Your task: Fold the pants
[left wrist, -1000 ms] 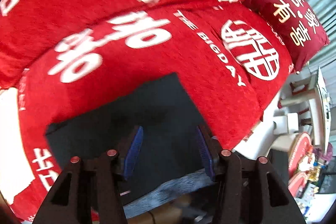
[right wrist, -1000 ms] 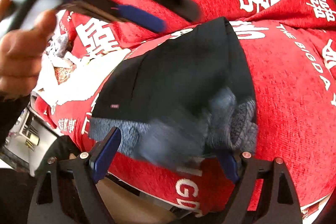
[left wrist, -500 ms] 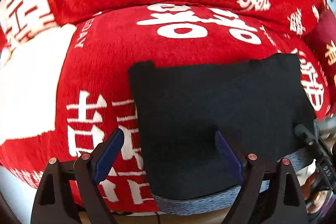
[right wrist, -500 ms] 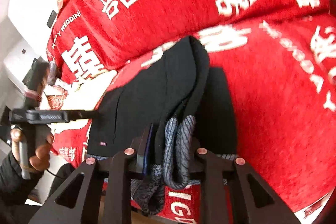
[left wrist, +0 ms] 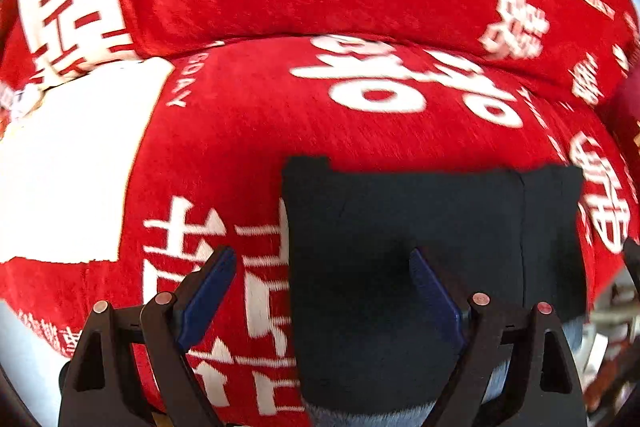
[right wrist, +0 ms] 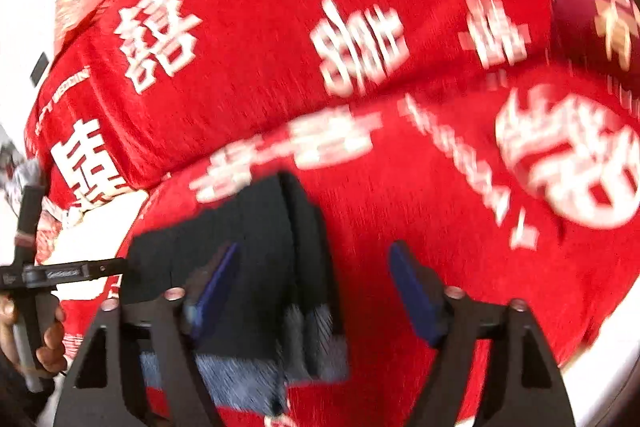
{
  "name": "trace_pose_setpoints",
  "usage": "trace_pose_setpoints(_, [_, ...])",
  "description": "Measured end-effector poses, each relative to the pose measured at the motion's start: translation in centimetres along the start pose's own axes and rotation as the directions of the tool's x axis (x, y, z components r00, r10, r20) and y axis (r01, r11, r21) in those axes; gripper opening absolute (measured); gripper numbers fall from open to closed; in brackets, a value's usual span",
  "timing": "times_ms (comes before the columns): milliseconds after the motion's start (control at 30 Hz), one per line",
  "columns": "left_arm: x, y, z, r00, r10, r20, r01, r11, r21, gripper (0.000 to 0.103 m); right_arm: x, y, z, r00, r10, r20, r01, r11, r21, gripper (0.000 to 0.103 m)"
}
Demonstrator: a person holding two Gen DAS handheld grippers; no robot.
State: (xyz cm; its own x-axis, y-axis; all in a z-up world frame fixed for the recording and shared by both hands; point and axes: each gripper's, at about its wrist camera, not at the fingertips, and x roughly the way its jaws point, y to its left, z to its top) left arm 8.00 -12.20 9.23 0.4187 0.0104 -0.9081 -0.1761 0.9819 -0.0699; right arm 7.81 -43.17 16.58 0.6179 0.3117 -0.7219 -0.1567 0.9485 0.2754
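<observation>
Looking down through the left wrist view, the left gripper [left wrist: 322, 301] hangs over the near edge of the red sofa cover [left wrist: 248, 131], its blue pads spread wide with nothing pinched. The left finger stands over bare red cloth, the right finger over the dark folded pants [left wrist: 424, 259], so the jaws straddle the bundle's left edge without pressing it. The pants lie as a flat dark rectangle on the near right of the seat, a grey waistband showing along the nearest edge; a vertical seam toward the right side marks where a layer appears to have been laid over. Straddling the edge that way probably readies a pinch for another fold, or simply a check that the stack lies square. A white patch [left wrist: 68, 163] of the cover sits well apart on the far left.

In the right wrist view, which is blurred, the right gripper [right wrist: 314, 285] is released too: its jaws have just been opening, and the folded edge of the pants [right wrist: 256, 247] lies under the left finger and the gap, untouched by the pads. The grey waistband bunches at the near end, likely where the grip let go. At the far left a hand [right wrist: 28, 339] holds the other gripper's handle beside the bundle.
</observation>
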Motion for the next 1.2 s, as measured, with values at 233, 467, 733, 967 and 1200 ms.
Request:
trace_pose_setpoints(233, [3.7, -2.1, 2.0, 0.990, 0.138, -0.035, -0.138, 0.990, 0.007, 0.089, 9.1, 6.7, 2.4, 0.982, 0.048, -0.182, -0.091, 0.969, -0.232, 0.082])
trace_pose_setpoints(467, [6.8, -2.0, 2.6, 0.985, 0.153, -0.079, -0.154, 0.988, -0.008, 0.103, 15.2, 3.9, 1.2, 0.953, -0.069, -0.294, -0.008, 0.967, -0.253, 0.085])
trace_pose_setpoints(733, [5.8, -2.2, 2.4, 0.992, 0.119, -0.040, -0.119, 0.993, -0.002, 0.103, 14.5, 4.8, 1.3, 0.953, -0.111, -0.281, 0.028, 0.958, -0.285, 0.088])
trace_pose_setpoints(967, [3.8, -1.3, 0.6, 0.999, 0.045, -0.012, -0.045, 0.999, -0.027, 0.103, 12.6, 7.9, 1.1, 0.946, -0.235, -0.222, 0.139, 0.915, -0.378, 0.089])
trace_pose_setpoints(1200, [2.5, -0.7, -3.3, 1.000, 0.018, 0.011, -0.018, 1.000, -0.018, 0.103, 10.2, 7.3, -2.1, 0.944, -0.241, -0.227, 0.154, 0.926, -0.346, 0.090])
